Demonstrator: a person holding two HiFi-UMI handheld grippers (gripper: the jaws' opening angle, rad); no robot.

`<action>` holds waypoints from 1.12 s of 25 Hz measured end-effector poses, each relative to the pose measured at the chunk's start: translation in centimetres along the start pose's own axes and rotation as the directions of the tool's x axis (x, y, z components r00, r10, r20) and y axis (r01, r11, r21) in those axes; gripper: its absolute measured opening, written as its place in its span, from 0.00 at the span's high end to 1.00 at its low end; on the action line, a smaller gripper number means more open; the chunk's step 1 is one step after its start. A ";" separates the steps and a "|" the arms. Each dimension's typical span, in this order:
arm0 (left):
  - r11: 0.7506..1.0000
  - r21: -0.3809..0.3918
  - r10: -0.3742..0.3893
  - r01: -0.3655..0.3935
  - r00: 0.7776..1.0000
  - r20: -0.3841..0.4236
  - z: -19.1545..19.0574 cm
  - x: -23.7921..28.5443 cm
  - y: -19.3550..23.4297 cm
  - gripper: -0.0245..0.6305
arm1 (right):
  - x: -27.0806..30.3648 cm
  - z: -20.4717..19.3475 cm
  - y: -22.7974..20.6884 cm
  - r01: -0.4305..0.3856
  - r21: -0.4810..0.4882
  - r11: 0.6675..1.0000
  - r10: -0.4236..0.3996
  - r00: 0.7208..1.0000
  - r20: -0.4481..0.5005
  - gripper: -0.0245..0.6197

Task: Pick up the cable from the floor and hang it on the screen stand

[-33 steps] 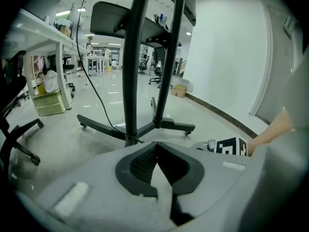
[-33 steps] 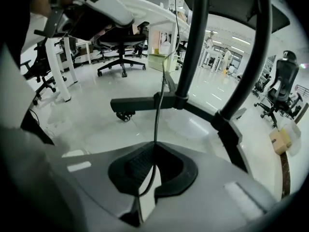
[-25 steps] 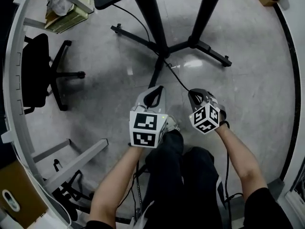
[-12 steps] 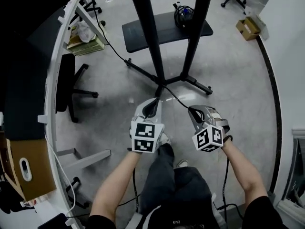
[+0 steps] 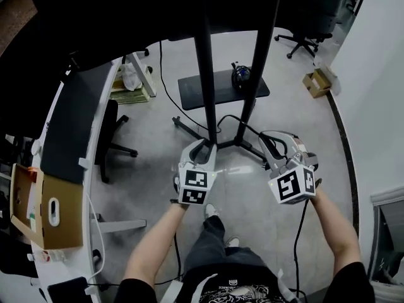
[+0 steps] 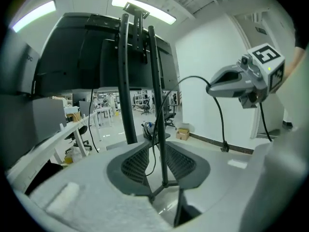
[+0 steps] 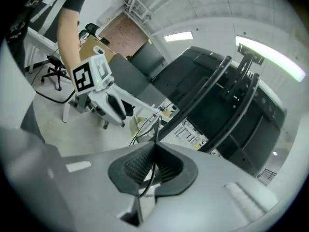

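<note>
The black cable (image 5: 235, 118) arcs between my two grippers in front of the screen stand (image 5: 206, 74), whose two black poles rise to a dark screen (image 6: 106, 47). My right gripper (image 5: 269, 139) is shut on the cable (image 7: 151, 171), which runs between its pressed pads. In the left gripper view that gripper (image 6: 227, 81) holds the cable's arc, and a plug end (image 6: 224, 148) dangles below it. My left gripper (image 5: 203, 146) has just been opening its jaws. The cable (image 6: 155, 146) hangs loose between its spread pads (image 6: 137, 164).
The stand's black base shelf (image 5: 196, 93) carries a bundle of cables (image 5: 240, 74). A white desk (image 5: 71, 128) curves along the left with an office chair (image 5: 106, 137) and a cardboard box (image 5: 47, 213). A small box (image 5: 315, 82) sits by the right wall.
Both grippers have risen from near the floor, lifting the cable, and the stand's upper poles and screen have come into view. The left jaws have opened.
</note>
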State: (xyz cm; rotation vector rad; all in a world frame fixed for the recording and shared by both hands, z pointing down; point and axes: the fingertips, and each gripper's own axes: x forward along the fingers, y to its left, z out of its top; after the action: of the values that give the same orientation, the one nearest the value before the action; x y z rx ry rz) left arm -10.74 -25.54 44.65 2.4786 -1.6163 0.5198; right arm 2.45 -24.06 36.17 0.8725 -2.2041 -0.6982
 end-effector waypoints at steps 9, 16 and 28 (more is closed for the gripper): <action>0.997 0.057 0.037 -0.042 0.996 0.086 7.8 1.0 1.5 0.74 | -4.3 10.6 -12.1 0.129 -0.042 0.991 -0.123 0.984 0.128 0.94; 0.997 0.057 0.042 -0.048 0.993 0.110 10.6 2.1 2.6 0.74 | -6.9 17.7 -18.7 0.208 -0.101 0.973 -0.178 0.954 0.242 0.94; 0.999 0.038 0.013 -0.018 0.991 0.136 12.8 4.9 3.9 0.74 | -8.3 23.9 -26.4 0.319 -0.199 0.927 -0.245 0.913 0.326 0.94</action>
State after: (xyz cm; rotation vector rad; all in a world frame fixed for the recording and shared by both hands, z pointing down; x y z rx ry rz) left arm -9.80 -35.16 34.24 2.5838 -1.6902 0.3967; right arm -0.22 -29.22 0.09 1.0225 -2.1972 -1.2931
